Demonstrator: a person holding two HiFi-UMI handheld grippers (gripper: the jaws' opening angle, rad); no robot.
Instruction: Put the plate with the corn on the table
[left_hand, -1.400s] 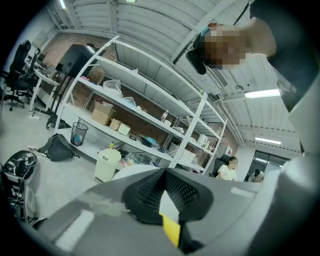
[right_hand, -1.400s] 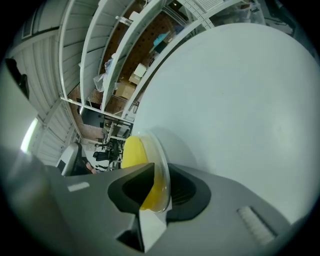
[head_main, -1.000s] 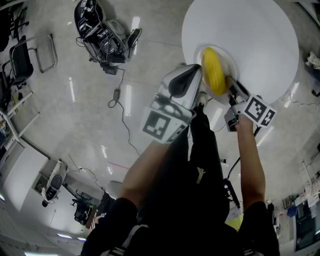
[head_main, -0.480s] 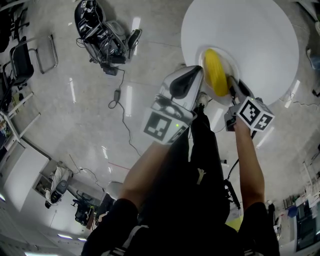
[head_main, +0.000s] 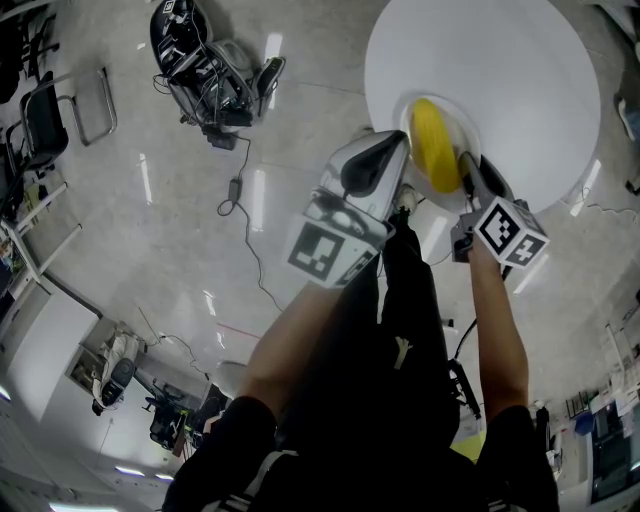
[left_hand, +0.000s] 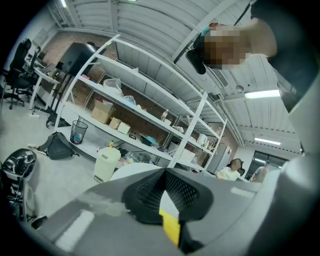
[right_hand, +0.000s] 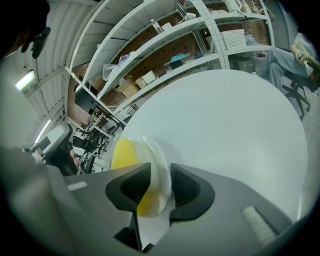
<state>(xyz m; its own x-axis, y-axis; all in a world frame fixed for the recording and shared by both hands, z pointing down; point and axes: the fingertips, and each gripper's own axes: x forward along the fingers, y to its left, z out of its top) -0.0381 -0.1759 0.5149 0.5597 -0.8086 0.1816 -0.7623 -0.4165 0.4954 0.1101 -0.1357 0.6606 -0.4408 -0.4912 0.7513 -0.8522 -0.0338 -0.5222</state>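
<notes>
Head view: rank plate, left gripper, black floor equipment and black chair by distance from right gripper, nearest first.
1. Plate: on the table, rim between the right gripper's opening jaws.
2. Left gripper: just left of the plate.
3. Black floor equipment: upper left.
4. Black chair: far left edge.

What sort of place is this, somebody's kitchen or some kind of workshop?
Probably a workshop or lab, not a kitchen: long white shelving racks loaded with cardboard boxes, office chairs, and a loose cable across a bare polished floor.
</notes>
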